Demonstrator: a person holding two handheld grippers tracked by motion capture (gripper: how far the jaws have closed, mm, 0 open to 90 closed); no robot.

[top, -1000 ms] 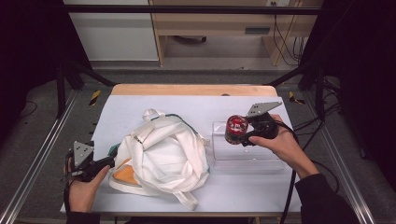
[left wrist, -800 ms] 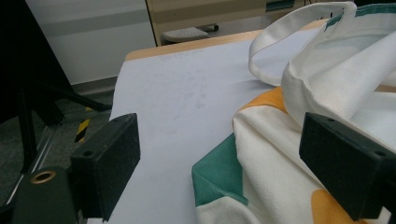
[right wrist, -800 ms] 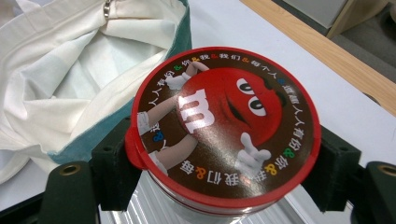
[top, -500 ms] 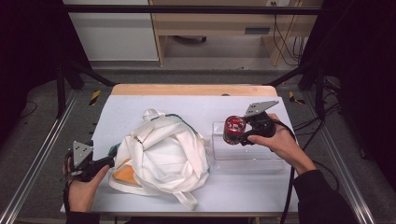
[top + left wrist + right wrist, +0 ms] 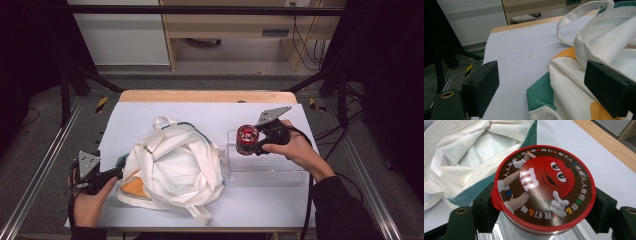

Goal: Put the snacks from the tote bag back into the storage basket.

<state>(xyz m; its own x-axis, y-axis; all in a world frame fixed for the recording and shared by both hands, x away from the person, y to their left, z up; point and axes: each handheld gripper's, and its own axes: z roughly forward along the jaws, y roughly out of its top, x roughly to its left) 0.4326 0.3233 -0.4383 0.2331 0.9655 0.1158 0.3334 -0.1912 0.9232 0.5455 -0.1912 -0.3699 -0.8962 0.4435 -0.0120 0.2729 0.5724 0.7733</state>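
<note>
**Red candy tub clamped over the clear tray**

The right tongs (image 5: 256, 141) are clamped on a round red-lidded candy tub (image 5: 246, 139) printed with a red cartoon figure, a black jaw pressed to either side; the tub hangs just above the near-left end of a clear plastic tray (image 5: 270, 167) on the pale blue counter (image 5: 200, 115); at the near left, the left tongs (image 5: 118, 172) gape wide, gripping nothing, beside the edge of a rumpled white cloth bag (image 5: 172, 165) with green and orange patches.
</note>
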